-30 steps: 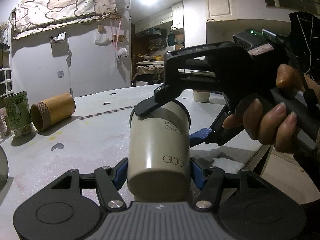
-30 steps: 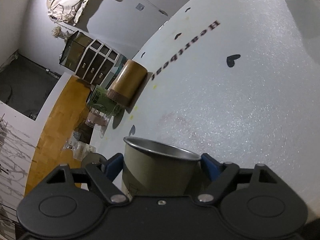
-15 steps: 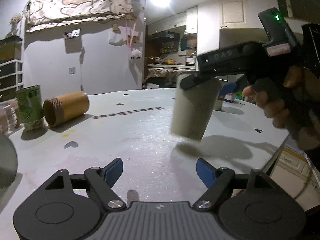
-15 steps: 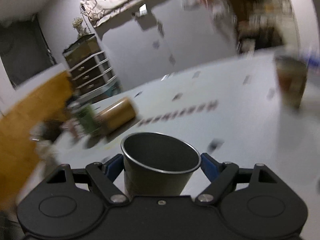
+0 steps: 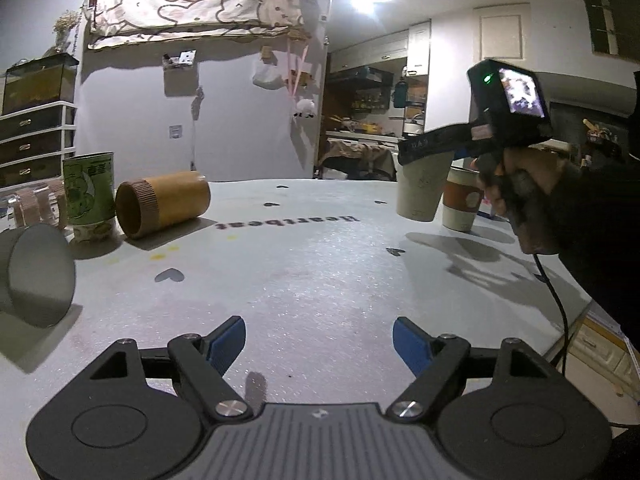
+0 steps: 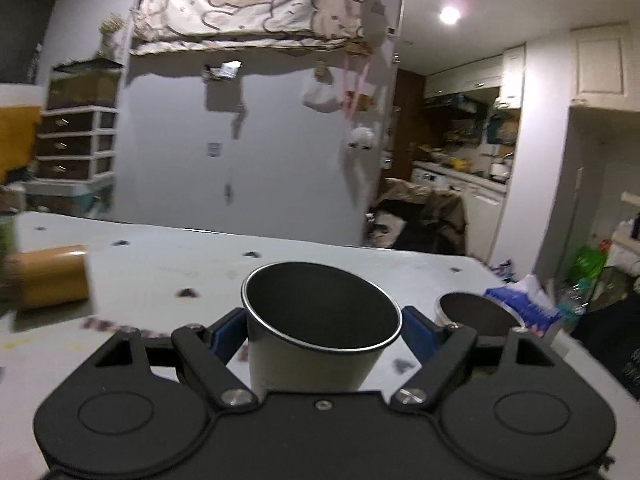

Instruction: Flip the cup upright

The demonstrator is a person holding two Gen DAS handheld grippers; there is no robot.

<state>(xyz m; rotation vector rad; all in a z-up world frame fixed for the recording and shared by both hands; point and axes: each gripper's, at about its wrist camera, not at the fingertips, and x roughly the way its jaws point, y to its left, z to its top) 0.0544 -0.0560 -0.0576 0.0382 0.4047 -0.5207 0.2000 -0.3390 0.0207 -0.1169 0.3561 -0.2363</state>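
Note:
A beige cup with a dark inside (image 6: 316,336) sits mouth-up between the blue pads of my right gripper (image 6: 322,330), which is shut on it. In the left wrist view the same cup (image 5: 422,188) hangs upright just above the table at the far right, held by the right gripper (image 5: 432,148). My left gripper (image 5: 319,340) is open and empty, low over the near table.
A cup with a brown sleeve (image 5: 462,204) stands right beside the held cup; its mouth also shows in the right wrist view (image 6: 476,314). A cardboard tube (image 5: 162,208) lies on its side at left, by a green can (image 5: 90,196). A grey cylinder (image 5: 36,276) lies at far left.
The right gripper carried the cup away from my left gripper to the far right and turned it mouth-up. My left gripper let go and stayed open.

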